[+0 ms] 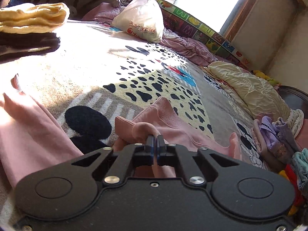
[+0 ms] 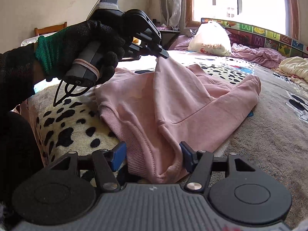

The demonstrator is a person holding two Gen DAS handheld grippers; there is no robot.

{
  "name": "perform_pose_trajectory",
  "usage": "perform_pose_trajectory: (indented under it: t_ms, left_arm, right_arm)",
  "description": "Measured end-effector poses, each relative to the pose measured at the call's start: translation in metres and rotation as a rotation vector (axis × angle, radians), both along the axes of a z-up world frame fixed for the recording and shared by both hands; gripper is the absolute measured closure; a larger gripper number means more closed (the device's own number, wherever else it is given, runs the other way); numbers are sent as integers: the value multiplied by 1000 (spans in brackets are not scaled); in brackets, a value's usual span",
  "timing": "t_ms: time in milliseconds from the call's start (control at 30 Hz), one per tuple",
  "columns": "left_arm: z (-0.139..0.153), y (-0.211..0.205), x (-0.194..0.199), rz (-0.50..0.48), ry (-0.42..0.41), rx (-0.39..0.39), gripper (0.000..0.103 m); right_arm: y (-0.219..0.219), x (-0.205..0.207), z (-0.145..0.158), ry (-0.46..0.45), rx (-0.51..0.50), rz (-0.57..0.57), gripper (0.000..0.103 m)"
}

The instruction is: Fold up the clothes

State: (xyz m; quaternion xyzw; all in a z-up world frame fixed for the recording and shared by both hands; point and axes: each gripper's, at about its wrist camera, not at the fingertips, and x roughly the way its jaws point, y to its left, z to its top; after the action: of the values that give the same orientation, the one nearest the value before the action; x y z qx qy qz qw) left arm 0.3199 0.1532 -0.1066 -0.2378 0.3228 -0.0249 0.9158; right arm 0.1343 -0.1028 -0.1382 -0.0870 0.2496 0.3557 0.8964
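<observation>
One pink sweatshirt (image 2: 173,100) lies spread on the bed (image 2: 269,144), its ribbed hem nearest the right wrist view and one sleeve thrown out to the right. We see two grippers. The left gripper (image 2: 163,54), held in a gloved hand (image 2: 80,52), has its fingers pressed together on a pinch of the pink fabric, so that the cloth rises in a tent from the bed to the fingertips; in the left wrist view the same fingers (image 1: 150,141) meet with a fold of pink between them. We judge that this lifted point is where a fold will be carried over, the pinch giving a single point from which the panel can be drawn. The right gripper (image 2: 152,156) stands about half open, its two blue pads on either side of the hem corner; the right-hand pad sits against the cloth and the left-hand one just beside it, so we read this as straddling, not gripping. We take its purpose to be to anchor or take up the hem while the other end is moved.

Elsewhere on the bed we count one white plastic bag (image 2: 209,40) near the window, one cream quilt (image 1: 248,88), one stack of folded items (image 1: 32,21), yellow over dark, probably finished work, and one heap of small unfolded clothes (image 1: 277,140) at the right edge of the left wrist view, their number not countable.
</observation>
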Motion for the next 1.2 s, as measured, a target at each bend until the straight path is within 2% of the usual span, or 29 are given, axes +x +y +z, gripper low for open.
perform_pose_trajectory:
  t_ms: [33, 67, 133, 233, 267, 333, 400, 433, 467, 500, 567, 600, 667, 700, 733, 767, 933, 967, 1033, 1067, 1100, 1133, 1200]
  left_arm:
    - [-3, 1, 4, -9, 19, 22, 102]
    - [-9, 4, 6, -5, 60, 9, 101]
    - [-6, 12, 4, 10, 52, -65, 95]
    - [1, 25, 5, 41, 16, -155, 50]
    - [1, 29, 7, 72, 22, -158, 50]
    - [-2, 35, 13, 105, 38, -170, 51]
    - [-7, 39, 19, 90, 39, -205, 58]
    - [-8, 38, 22, 58, 32, -211, 77]
    - [-1, 36, 19, 35, -4, -188, 82]
    - [6, 33, 15, 14, -42, -162, 83]
    - [27, 35, -2, -63, -223, -189, 83]
    - [32, 37, -5, -69, -263, -177, 84]
    - [25, 35, 7, -1, -144, -49, 78]
    - [15, 35, 14, 41, -54, 5, 73]
    - [9, 39, 13, 66, -24, 4, 65]
    - [5, 43, 12, 89, 0, -2, 63]
    - [23, 58, -3, 119, -90, -45, 59]
    - [19, 60, 0, 121, -70, -65, 57]
    - [7, 57, 9, 135, 0, -47, 57]
    - [2, 54, 13, 111, 14, -48, 60]
    - [2, 50, 15, 71, -3, -53, 70]
    - [10, 41, 12, 37, -70, -10, 99]
    - [30, 23, 1, -27, -239, 83, 100]
  right_arm:
    - [2, -2, 0, -11, -18, 6, 42]
    - [4, -4, -1, -22, -39, 13, 40]
    - [8, -7, -2, -39, -79, 25, 39]
    - [8, -7, -1, -40, -88, 28, 39]
    - [7, -7, 1, -43, -78, 25, 39]
    - [7, -8, 3, -72, -61, 21, 40]
    - [8, -11, 5, -108, -49, 21, 40]
    - [9, -12, 4, -116, -45, 23, 39]
    - [9, -11, 3, -115, -43, 24, 39]
    - [10, -11, 2, -112, -42, 25, 39]
    - [11, -7, -2, -89, -46, 27, 37]
    - [11, -7, -2, -82, -44, 31, 37]
    - [11, -6, -1, -70, -34, 40, 36]
    - [10, -5, 0, -63, -28, 43, 36]
    - [10, -5, -1, -59, -23, 43, 36]
    - [10, -5, -1, -57, -20, 43, 36]
    - [11, -6, -1, -51, -20, 56, 36]
    - [11, -6, 0, -49, -18, 57, 36]
    - [12, -6, 0, -47, -17, 56, 35]
    - [12, -6, -1, -48, -19, 55, 35]
    - [12, -7, -1, -48, -20, 55, 35]
    - [12, -7, -1, -49, -22, 54, 35]
    - [13, -7, -2, -49, -22, 53, 35]
